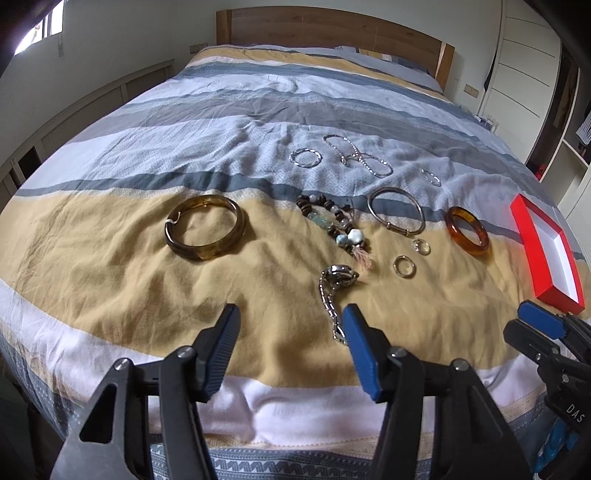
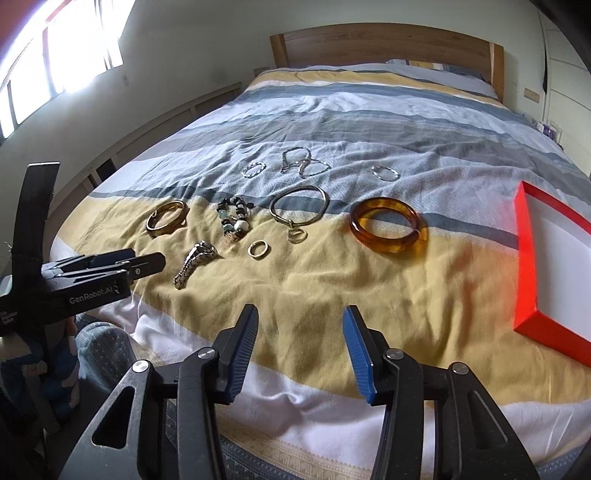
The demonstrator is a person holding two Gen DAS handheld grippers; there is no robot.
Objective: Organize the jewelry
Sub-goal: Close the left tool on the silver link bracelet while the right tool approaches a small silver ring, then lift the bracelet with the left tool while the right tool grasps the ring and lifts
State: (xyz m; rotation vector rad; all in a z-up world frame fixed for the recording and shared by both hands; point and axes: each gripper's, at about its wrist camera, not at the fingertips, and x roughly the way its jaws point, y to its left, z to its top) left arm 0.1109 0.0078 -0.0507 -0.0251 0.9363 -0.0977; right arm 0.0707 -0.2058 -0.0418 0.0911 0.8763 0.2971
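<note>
From the left wrist view, we hold the left gripper (image 1: 290, 323) wide apart with nothing in it, low in the frame above the watch (image 1: 338, 280). The jewelry lies spread singly across the bedspread (image 1: 110, 280), likely so each piece can be picked alone.

From the right wrist view, our right gripper (image 2: 300, 326) gapes narrower, also bare; the amber bangle (image 2: 388, 225) sits mid-frame, beside the red box (image 2: 524, 258) at right, probably its destination.

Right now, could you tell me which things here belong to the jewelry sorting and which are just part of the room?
Job:
- dark bangle
- beaded bracelet
- watch
- silver bangle
- amber bangle
- two rings
- thin chains
- red box

Just there:
- bedspread
- headboard
- wardrobe
</note>
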